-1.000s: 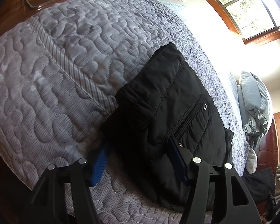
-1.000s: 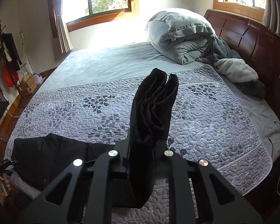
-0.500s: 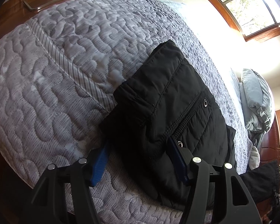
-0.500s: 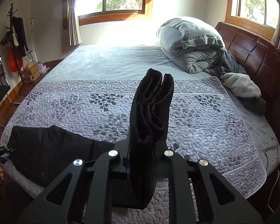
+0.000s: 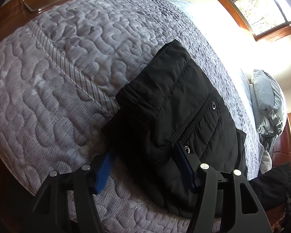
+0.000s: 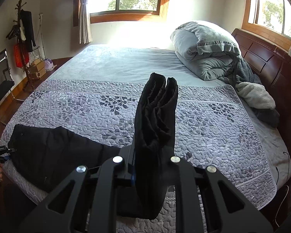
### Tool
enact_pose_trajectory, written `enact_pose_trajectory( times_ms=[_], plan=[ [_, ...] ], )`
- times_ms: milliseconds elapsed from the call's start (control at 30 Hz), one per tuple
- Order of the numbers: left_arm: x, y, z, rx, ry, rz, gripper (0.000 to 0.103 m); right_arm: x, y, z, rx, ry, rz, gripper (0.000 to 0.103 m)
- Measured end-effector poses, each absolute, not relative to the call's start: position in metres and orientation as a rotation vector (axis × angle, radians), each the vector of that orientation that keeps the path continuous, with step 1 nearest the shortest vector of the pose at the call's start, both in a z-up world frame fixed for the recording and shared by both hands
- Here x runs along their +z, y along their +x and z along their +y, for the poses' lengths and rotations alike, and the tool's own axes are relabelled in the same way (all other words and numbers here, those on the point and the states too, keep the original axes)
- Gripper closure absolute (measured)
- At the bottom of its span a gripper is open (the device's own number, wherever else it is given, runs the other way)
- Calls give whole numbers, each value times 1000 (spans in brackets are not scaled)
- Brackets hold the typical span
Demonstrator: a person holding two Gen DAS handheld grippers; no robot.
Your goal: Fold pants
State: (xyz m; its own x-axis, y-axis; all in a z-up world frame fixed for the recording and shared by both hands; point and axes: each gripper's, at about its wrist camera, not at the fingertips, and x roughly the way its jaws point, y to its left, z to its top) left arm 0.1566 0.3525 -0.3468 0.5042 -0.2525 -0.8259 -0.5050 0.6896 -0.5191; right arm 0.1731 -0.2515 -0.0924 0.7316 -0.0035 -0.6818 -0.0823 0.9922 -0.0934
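Black pants [image 5: 176, 104] lie waist-first on the grey quilted bedspread [image 5: 67, 58] near the bed's corner. My left gripper [image 5: 143, 165] stands open over the waist corner. Its left blue pad [image 5: 103, 169] is at the fabric's edge and its right pad [image 5: 184, 165] rests by a metal snap. In the right wrist view the flat part of the pants [image 6: 54, 151] stretches left to that gripper [image 6: 2, 151], which a hand holds at the bed's edge. My right gripper [image 6: 151, 165] is shut on the bunched leg ends [image 6: 157, 116], which stick up above the bed.
A folded grey duvet [image 6: 205, 48] and a white fleece blanket [image 6: 256, 95] lie by the wooden headboard [image 6: 271, 68]. Left of the bed stand a coat rack [image 6: 23, 35], boxes and a chair [image 6: 0, 81]. Chair legs [image 5: 48, 2] rest on the wooden floor.
My right gripper has shifted sideways and rolled a little, still holding the leg ends; the bed now sits squarer in its view. The left gripper has barely moved.
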Motion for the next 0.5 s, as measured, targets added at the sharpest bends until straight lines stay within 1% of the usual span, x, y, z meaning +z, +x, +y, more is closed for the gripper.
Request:
enact_pose_trajectory(
  times_ms=[500],
  plan=[
    [-349,154,357,156,-861,1050,41,-98,173,-223,60,-184,764,88]
  ],
)
